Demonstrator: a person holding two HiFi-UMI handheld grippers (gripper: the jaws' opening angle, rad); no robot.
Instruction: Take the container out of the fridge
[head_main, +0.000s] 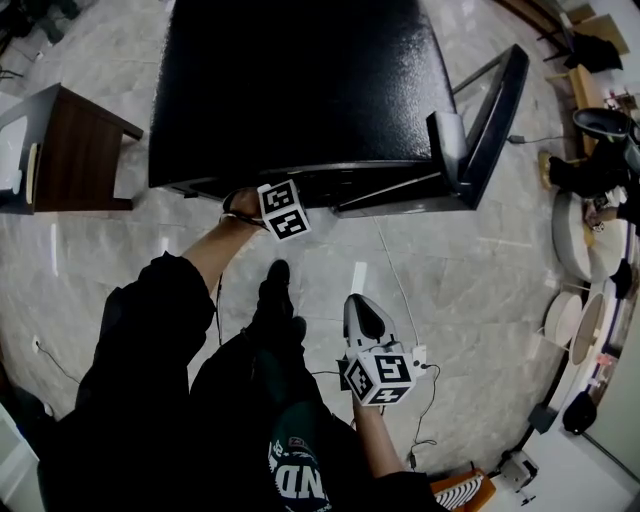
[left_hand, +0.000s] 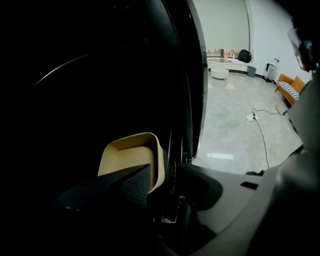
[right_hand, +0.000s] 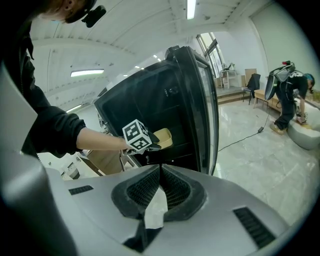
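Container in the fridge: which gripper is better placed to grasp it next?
Left. The left gripper reaches into the fridge, jaws open at the container. The right gripper is outside, jaws shut, farther back.

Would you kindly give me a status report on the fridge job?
Left tongs open, container wall between them, not gripped. Right tongs shut, empty. Fridge door open, nothing blocking.

Fridge (head_main: 300, 90) straight ahead, door (head_main: 495, 110) open on its right side. Container (left_hand: 131, 155) is inside, toward the door side. Left gripper (left_hand: 167, 182) is in the opening with the container just ahead of its left jaw. Right gripper (right_hand: 160, 172) is well back by the body, right of the left one. Side table (head_main: 75, 150) left of fridge. Cable (head_main: 400, 290) on the floor between fridge and right gripper.
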